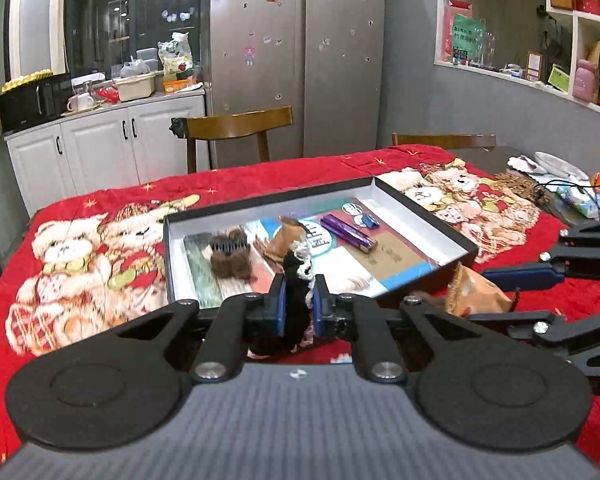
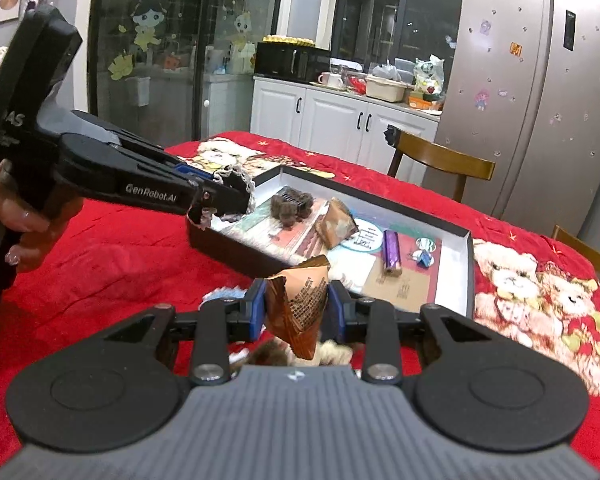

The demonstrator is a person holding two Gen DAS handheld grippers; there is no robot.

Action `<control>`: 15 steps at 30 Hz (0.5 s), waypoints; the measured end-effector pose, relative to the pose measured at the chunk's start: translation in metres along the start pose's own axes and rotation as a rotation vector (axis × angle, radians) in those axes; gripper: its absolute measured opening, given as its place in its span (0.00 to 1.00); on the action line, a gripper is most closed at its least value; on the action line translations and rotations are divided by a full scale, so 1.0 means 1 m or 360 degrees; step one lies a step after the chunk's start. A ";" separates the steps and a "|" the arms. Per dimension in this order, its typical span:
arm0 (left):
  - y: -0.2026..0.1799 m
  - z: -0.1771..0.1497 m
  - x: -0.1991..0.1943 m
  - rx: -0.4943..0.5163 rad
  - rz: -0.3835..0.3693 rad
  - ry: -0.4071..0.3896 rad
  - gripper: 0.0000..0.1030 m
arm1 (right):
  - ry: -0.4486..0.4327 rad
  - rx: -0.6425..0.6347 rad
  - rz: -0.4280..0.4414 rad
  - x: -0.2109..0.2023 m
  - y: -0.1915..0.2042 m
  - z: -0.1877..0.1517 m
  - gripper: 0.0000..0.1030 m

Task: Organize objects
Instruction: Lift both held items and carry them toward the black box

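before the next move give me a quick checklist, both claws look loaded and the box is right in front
1. Left claw grips the black knitted piece: ok.
2. Right claw grips the brown snack packet: ok.
3. Box open, no lid on it: ok.
4. Free floor in the box for both items: ok, bare patch at the near side; brown hair clip, purple tube and another packet sit farther in.
5. Claws clear of each other: ok, apart.
6. Black piece's dangling end clears the box wall: cannot tell.
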State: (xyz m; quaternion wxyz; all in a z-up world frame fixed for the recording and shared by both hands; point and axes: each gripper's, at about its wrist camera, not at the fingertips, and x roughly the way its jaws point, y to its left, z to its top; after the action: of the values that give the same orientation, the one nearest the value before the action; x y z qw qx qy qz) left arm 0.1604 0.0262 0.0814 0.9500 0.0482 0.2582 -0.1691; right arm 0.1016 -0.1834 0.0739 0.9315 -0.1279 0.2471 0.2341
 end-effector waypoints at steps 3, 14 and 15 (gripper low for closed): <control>-0.001 0.007 0.017 0.0027 0.0030 0.0017 0.15 | 0.0025 0.0019 0.0003 0.018 -0.009 0.010 0.36; 0.014 0.018 0.086 -0.0069 0.0077 0.0134 0.15 | 0.0023 0.0156 -0.0071 0.080 -0.044 0.026 0.36; 0.015 0.019 0.090 -0.0071 0.0085 0.0140 0.15 | 0.0020 0.0179 -0.0079 0.085 -0.047 0.026 0.36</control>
State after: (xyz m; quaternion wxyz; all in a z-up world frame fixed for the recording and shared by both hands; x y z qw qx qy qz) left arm 0.2479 0.0100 0.0520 0.9427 0.0412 0.3020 -0.1357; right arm 0.2005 -0.1830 0.0577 0.9412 -0.0829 0.2626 0.1957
